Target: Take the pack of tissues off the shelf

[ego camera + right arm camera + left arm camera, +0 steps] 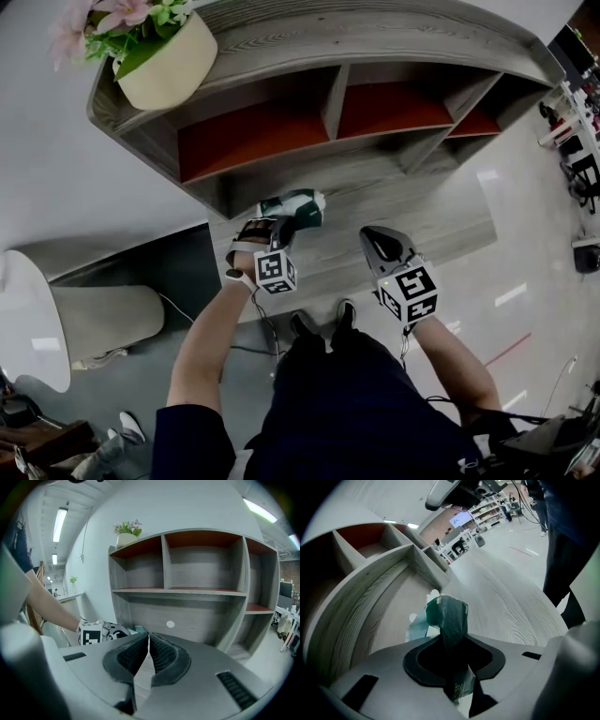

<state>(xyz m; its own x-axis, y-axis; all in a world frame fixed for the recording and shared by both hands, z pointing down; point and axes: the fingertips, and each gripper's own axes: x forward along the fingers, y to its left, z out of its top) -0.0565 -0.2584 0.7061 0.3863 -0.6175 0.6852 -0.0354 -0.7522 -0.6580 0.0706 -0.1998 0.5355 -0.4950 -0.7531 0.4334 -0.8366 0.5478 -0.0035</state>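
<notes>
The pack of tissues point(305, 202), green and white, is pinched in my left gripper point(286, 217), in front of the grey wooden shelf unit point(375, 159) and below its lower board. In the left gripper view the crumpled green pack point(452, 613) sticks up between the shut jaws of the left gripper point(451, 641), with the shelf unit point(370, 588) to the left. To the right of the pack, my right gripper point(373, 239) is shut and holds nothing. In the right gripper view the right gripper point(148, 639) faces the shelf unit point(187, 592), whose compartments look bare.
A cream pot of pink flowers point(169, 66) stands on the shelf's top left corner. A white lamp shade point(33, 319) and a grey cylinder point(108, 319) sit at the left by the wall. Office chairs and racks point(577, 169) stand at the far right. My shoes point(323, 323) are just before the shelf.
</notes>
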